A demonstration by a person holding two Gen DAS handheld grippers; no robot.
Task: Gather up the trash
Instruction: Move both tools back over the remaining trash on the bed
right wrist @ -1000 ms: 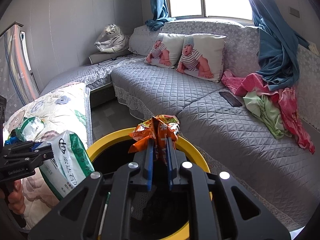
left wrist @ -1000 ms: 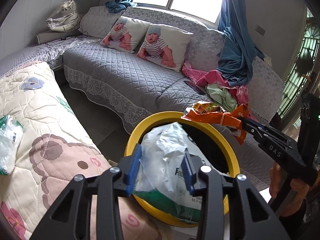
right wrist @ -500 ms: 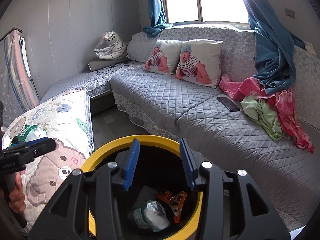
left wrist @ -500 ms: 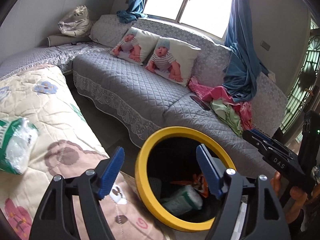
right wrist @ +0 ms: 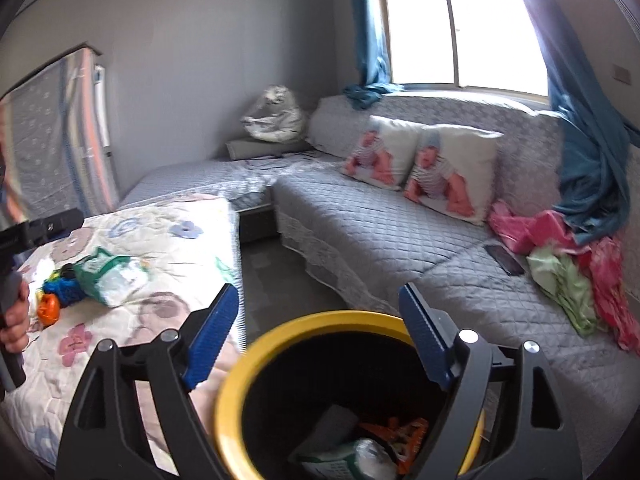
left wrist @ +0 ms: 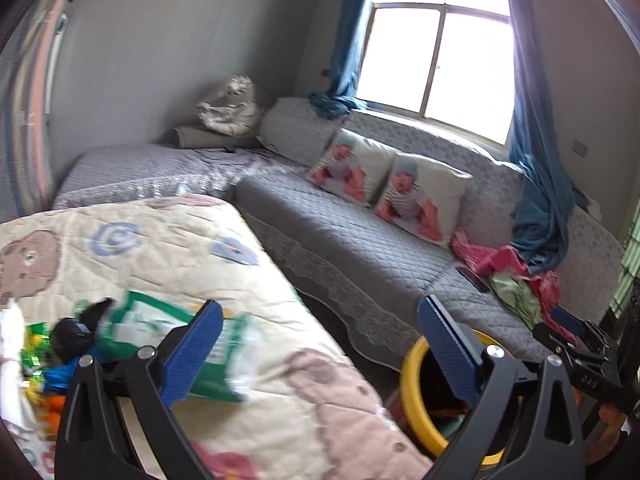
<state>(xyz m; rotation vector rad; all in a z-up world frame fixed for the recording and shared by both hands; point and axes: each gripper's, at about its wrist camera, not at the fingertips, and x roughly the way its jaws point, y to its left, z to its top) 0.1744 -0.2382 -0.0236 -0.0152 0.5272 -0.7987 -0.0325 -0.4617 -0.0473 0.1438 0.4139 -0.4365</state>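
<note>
1. The left claw (left wrist: 320,344) stands wide apart with nothing between its blue pads, hanging above the edge of a cream quilted cover (left wrist: 168,248) printed with bears and flowers.
2. On that cover, just left of the left claw, lies a green-and-white plastic packet (left wrist: 160,332), blurred in the left wrist view.
3. Beside the packet sits a small heap of trash (left wrist: 48,360): a black lump, blue and green bits and something orange. The blur keeps me from naming each piece.
4. The right wrist view shows the same packet (right wrist: 108,276) lying flat on the cover, touching the blue and orange scraps (right wrist: 56,296) at its left.
5. The right claw (right wrist: 318,340) is also spread wide and holds nothing; it hangs right over the yellow-rimmed bin (right wrist: 320,318).
6. Inside the bin, at the bottom, rest a white-and-green bag (right wrist: 348,456) and an orange wrapper (right wrist: 404,436), touching each other.
7. In the left wrist view the bin (left wrist: 412,364) stands on the floor between the cover and the grey sofa (left wrist: 360,240).
8. On the sofa lean two baby-print cushions (right wrist: 420,164), with pink and green clothes (right wrist: 568,264) piled near a dark phone (right wrist: 504,260).
</note>
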